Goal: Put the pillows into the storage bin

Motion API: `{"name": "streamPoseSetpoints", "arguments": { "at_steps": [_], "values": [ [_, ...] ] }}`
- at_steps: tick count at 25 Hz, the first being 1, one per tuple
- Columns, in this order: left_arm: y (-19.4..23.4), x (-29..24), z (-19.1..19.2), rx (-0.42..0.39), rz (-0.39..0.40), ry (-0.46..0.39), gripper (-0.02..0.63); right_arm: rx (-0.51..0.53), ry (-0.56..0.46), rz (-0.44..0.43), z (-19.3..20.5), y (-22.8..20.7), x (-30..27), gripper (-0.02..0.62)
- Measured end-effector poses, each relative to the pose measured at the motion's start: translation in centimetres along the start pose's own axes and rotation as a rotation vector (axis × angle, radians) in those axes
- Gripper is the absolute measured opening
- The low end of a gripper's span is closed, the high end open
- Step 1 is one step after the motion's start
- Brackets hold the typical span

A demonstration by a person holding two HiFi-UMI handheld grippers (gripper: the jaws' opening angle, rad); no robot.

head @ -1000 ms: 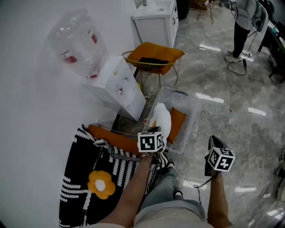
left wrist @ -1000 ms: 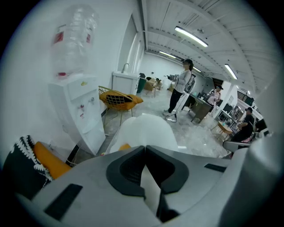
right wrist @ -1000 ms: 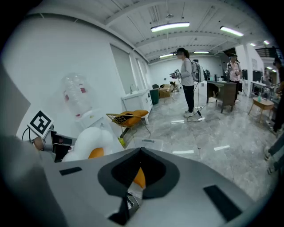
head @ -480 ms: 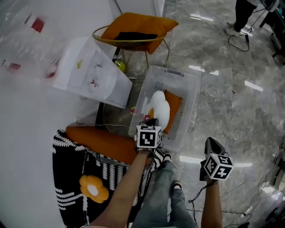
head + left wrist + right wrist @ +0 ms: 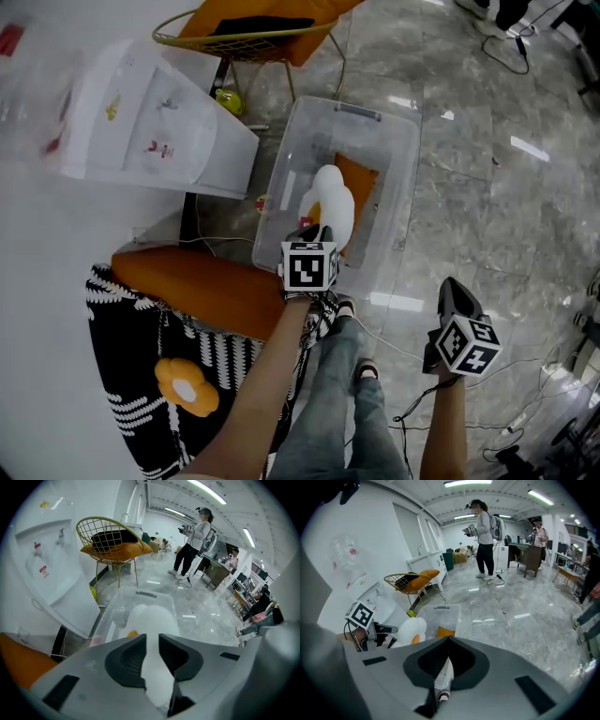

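Note:
A clear plastic storage bin (image 5: 405, 178) stands on the marble floor with an orange pillow (image 5: 364, 184) lying inside. My left gripper (image 5: 317, 231) holds a white pillow with an orange spot (image 5: 330, 199) over the bin's near end. In the left gripper view the white pillow (image 5: 152, 617) fills the gap between the jaws of the left gripper (image 5: 152, 638). Those jaws have just been opening a little, and the fabric is still pinched between them. My right gripper (image 5: 451, 289) hangs to the right of the bin over bare floor, shut and holding nothing. The right gripper view shows the bin (image 5: 443, 611) ahead of it.
A white water dispenser (image 5: 150, 122) stands left of the bin. A gold wire chair with an orange cushion (image 5: 253, 21) is behind it. A long orange cushion (image 5: 202, 291) lies on a black-and-white striped blanket (image 5: 141, 375). Cables trail on the floor, and people stand far off.
My left gripper and the white pillow have sunk toward the bin. The right gripper has dropped too. The head view has tilted further down, so the bin sits higher in the frame.

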State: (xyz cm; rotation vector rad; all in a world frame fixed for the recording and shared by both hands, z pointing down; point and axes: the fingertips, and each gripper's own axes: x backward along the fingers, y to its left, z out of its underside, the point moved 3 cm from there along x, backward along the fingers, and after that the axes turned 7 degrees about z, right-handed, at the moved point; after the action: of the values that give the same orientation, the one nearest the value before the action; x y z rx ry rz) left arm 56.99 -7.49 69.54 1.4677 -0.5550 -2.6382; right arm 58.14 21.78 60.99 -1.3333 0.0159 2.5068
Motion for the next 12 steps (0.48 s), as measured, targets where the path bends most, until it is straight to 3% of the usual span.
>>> {"name": "streamPoseSetpoints", "arguments": {
  "at_steps": [2, 12],
  "values": [
    [-0.2, -0.4, 0.4, 0.023, 0.020, -0.002, 0.161, -0.008, 0.001, 0.004, 0.3, -0.3, -0.1, 0.001],
    [-1.2, 2.0, 2.8, 0.045, -0.017, -0.005, 0.164, 0.000, -0.004, -0.001, 1.5, -1.3, 2.4, 0.001]
  ]
}}
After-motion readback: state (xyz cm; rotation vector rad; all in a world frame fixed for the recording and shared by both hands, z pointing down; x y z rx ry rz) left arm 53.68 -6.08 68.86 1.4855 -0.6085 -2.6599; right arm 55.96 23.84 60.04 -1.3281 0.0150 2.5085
